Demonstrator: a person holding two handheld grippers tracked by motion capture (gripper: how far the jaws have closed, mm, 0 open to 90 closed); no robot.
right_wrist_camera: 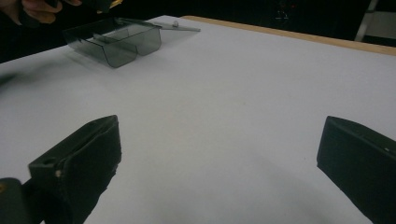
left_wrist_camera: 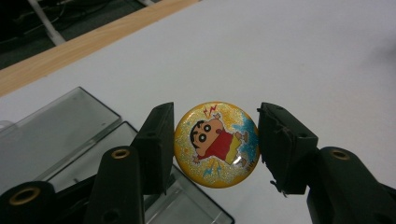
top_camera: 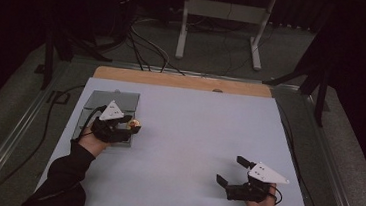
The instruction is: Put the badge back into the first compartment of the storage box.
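A round yellow badge (left_wrist_camera: pixel 216 144) with a cartoon boy in a red shirt sits between the jaws of my left gripper (left_wrist_camera: pixel 215 147), which is shut on it by its edges. In the high view that left gripper (top_camera: pixel 131 126) holds the badge (top_camera: pixel 134 124) just above the right edge of a clear smoked plastic box (top_camera: pixel 103 106) at the table's left. My right gripper (top_camera: pixel 228 171) rests near the front right of the table, jaws wide open with nothing between them; the right gripper view shows its open jaws (right_wrist_camera: pixel 219 163) over bare table.
The smoked box (right_wrist_camera: pixel 114 42) has its lid folded back and an inner divider. The white table top (top_camera: pixel 193 134) has a wooden strip (top_camera: pixel 183 81) along its far edge. Beyond it stand a grey frame (top_camera: pixel 223 16) and floor cables.
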